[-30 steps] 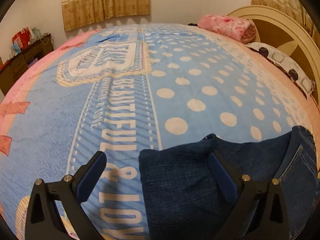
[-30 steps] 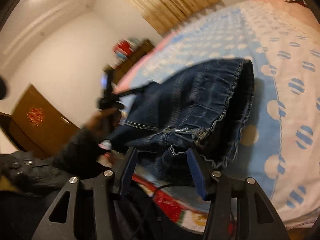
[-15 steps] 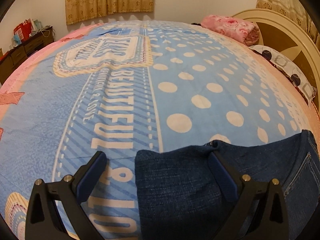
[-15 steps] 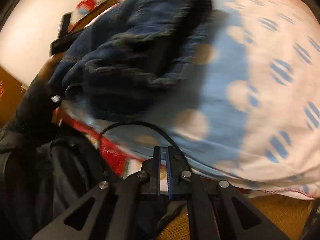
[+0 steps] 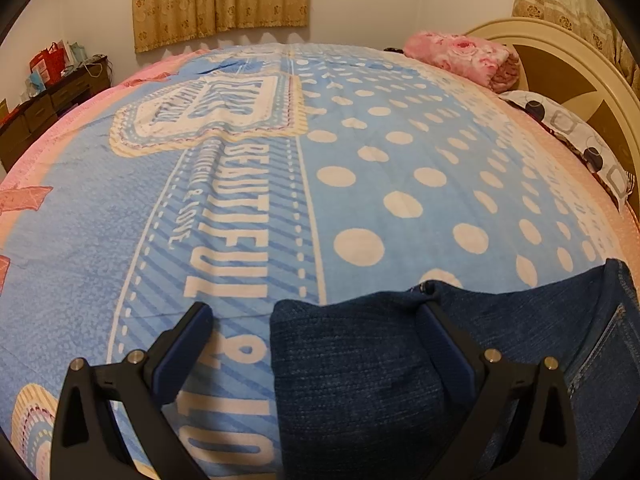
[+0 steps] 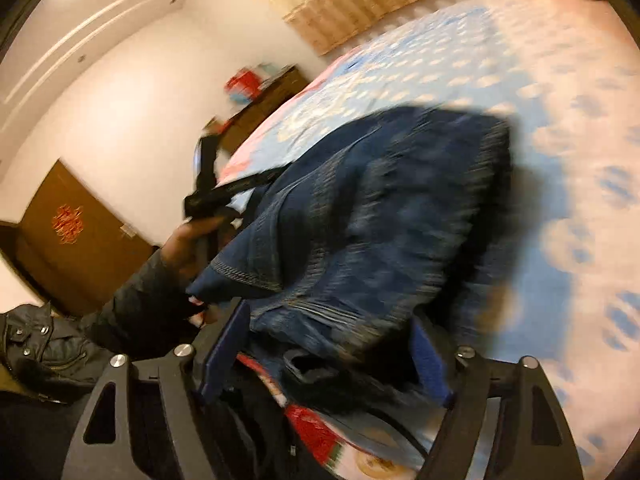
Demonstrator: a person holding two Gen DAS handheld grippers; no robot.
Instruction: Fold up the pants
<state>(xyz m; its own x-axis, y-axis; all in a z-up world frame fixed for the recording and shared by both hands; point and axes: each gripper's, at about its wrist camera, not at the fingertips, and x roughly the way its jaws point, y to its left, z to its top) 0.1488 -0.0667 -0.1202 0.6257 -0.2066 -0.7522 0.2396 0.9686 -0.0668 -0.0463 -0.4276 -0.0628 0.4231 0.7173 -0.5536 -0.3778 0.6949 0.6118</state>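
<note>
Dark blue denim pants lie folded on the blue dotted bedspread at the near edge of the bed. My left gripper is open and low over the pants, its right finger on the denim and its left finger over bare bedspread. In the blurred right wrist view the pants form a bunched heap by the bed's edge. My right gripper is open with its fingers either side of the heap's near end. The left gripper and its hand show beyond the heap.
A pink rolled blanket and a patterned pillow lie by the headboard at far right. A dark dresser stands at the left wall. A black jacket lies low at left, off the bed.
My right gripper was shut and pulled back from the bed half a second ago; now it is open and close against the pants' near end. The left gripper has barely moved.
</note>
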